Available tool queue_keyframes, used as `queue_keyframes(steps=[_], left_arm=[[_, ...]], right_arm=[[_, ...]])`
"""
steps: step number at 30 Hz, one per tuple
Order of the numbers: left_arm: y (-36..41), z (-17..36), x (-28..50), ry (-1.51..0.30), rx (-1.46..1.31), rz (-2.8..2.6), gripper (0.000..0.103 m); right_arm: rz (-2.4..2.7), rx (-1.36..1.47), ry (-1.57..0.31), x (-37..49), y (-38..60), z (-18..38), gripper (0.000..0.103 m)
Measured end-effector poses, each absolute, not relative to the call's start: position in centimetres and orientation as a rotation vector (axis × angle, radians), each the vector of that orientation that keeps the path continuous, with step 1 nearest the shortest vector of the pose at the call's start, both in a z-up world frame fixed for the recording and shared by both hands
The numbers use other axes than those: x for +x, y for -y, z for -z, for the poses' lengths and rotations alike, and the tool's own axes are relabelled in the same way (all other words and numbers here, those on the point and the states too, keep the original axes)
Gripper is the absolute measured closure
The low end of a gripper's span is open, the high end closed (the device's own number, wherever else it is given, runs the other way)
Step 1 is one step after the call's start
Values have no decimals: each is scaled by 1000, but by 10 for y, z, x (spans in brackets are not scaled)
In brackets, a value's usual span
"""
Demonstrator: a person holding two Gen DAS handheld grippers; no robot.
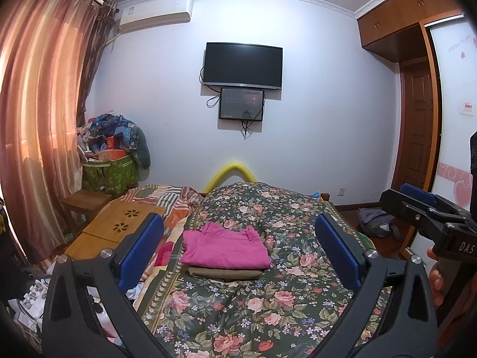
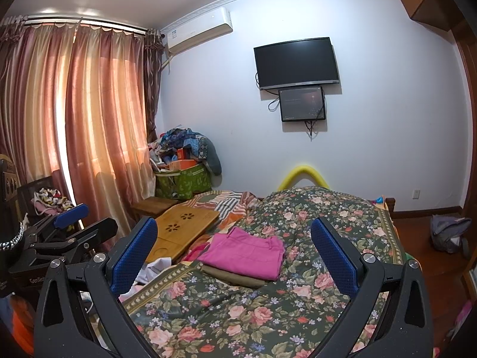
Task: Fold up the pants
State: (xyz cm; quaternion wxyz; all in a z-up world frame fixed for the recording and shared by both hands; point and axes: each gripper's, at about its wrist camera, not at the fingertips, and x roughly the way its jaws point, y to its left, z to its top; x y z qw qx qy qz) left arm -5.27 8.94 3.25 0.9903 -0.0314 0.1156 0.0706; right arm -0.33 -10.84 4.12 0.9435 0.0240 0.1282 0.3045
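Observation:
Folded pink pants [image 1: 225, 250] [image 2: 244, 252] lie on top of folded olive-brown pants [image 1: 223, 273] [image 2: 232, 276] in the middle of the floral bedspread [image 1: 253, 307] [image 2: 238, 310]. My left gripper [image 1: 244, 249] is open and empty, held above the bed short of the stack. My right gripper [image 2: 234, 250] is open and empty too, also held back from the stack. The right gripper shows at the right edge of the left wrist view [image 1: 423, 205], and the left gripper at the left edge of the right wrist view [image 2: 77, 223].
A wooden lap tray [image 1: 116, 229] [image 2: 184, 226] lies on the bed's left side, by a striped quilt [image 1: 170, 197]. A green basket of clothes [image 1: 110, 173] [image 2: 184, 179] stands by the curtain. A grey bag [image 2: 450, 232] lies on the floor at the right.

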Motion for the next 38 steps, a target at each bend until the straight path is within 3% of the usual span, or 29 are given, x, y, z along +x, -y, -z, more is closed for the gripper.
queue_keyframes(steps=[38], left_arm=[[-98, -26, -49, -251, -81, -107, 0]], right_arm=[[-619, 44, -271, -3, 110, -41, 0]])
